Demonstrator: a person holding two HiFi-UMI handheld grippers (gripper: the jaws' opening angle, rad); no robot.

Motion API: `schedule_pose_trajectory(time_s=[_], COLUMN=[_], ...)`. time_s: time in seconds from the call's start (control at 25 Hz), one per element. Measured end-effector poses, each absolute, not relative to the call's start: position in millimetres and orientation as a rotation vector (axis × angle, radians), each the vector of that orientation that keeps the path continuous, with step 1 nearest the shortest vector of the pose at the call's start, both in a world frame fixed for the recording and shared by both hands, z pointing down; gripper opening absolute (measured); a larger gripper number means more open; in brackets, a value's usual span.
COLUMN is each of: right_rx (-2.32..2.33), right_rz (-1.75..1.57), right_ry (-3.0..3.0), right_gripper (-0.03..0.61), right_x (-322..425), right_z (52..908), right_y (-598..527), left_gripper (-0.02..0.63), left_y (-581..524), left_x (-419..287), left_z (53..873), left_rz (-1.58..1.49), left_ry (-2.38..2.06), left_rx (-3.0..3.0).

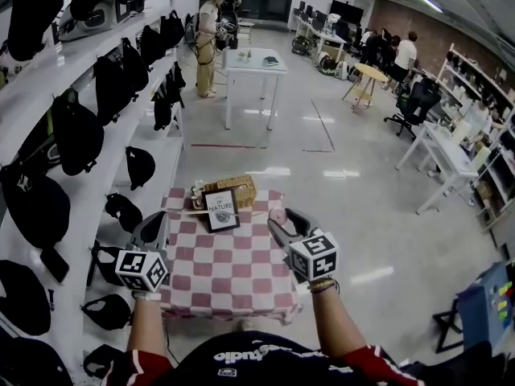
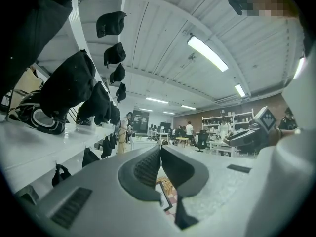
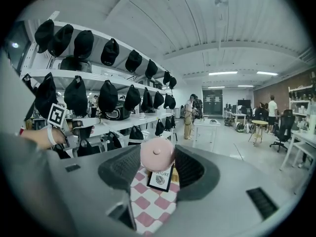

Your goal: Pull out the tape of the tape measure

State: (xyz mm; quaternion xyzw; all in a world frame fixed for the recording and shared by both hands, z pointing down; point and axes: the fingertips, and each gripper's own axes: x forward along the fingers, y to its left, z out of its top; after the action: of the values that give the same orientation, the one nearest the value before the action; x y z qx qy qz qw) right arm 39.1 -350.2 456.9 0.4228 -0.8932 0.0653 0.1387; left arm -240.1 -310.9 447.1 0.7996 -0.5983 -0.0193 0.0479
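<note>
The tape measure point(image 1: 278, 215) is a small round pink case, held above the right edge of the checkered table point(image 1: 233, 276). My right gripper point(image 1: 282, 218) is shut on it; in the right gripper view the pink case point(image 3: 157, 153) sits between the two dark pads with a small button facing the camera. No tape shows outside the case. My left gripper point(image 1: 150, 230) hovers at the table's left edge, apart from the case. In the left gripper view its jaws point(image 2: 160, 154) meet at the tips with nothing between them.
A framed sign point(image 1: 220, 208) stands at the far side of the table in front of a wicker basket point(image 1: 241, 186). White shelves with black caps point(image 1: 76, 131) run along the left. A white table point(image 1: 252, 64) and people stand farther down the room.
</note>
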Motion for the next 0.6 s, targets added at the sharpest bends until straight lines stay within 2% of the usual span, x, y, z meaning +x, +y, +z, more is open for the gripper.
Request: schedule_pose_trajectory(time_s=[0.6], right_rx=[1.170], right_rz=[0.321], right_ry=[-2.532], right_gripper=[0.221], right_x=[62.4], right_z=[530.7], right_y=[-375.1], left_gripper=[0.008], left_y=[-328.0], left_x=[-207.0], left_z=[505.8], left_rz=[-0.015], left_ry=[-1.769], left_rx=[2.396])
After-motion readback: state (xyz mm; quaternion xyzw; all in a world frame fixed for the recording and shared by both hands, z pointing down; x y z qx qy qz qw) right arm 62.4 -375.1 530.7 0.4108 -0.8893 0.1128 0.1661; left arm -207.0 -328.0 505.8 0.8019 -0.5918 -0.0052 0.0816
